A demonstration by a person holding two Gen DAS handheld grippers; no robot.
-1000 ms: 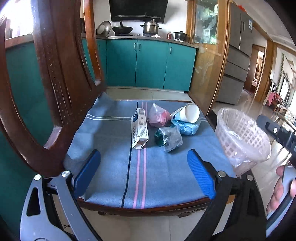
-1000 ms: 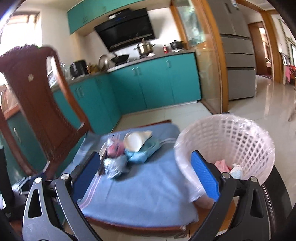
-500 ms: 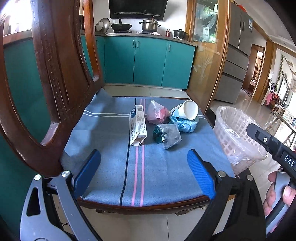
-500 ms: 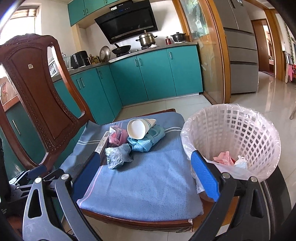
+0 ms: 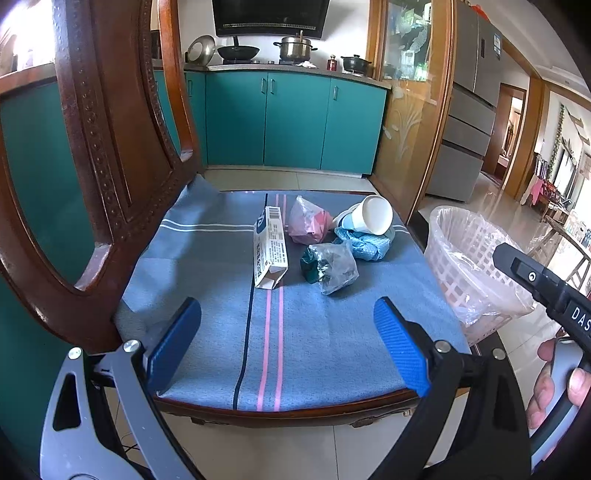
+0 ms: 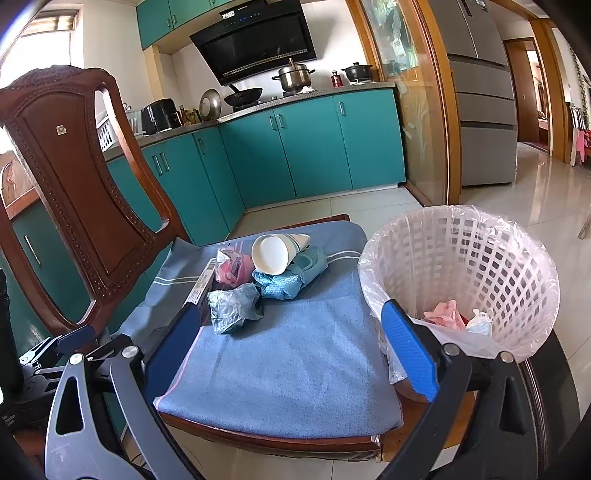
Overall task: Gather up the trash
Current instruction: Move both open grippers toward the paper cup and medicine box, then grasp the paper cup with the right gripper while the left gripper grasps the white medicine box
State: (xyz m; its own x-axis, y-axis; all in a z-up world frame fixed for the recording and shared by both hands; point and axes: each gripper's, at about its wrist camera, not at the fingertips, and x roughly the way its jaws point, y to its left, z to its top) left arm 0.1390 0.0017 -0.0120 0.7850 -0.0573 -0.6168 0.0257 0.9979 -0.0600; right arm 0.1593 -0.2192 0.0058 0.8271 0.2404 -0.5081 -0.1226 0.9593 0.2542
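Bright daylight throughout, strongest from a blown-out window (image 6: 55, 22) at upper left. Glossy glare across the floor tiles (image 6: 535, 192) toward the right. Soft, short shadows under the trash on the blue seat cloth (image 5: 314, 332). Sharp focus, no motion blur. Heavy fisheye bending at edges, black vignette in corners.

A wooden chair (image 5: 110, 177) carries a blue striped cloth (image 5: 314, 332). On the cloth's far part lie 1 carton (image 5: 269, 247), 3 crumpled bags (image 5: 330, 266) and 1 paper cup (image 5: 371, 218).
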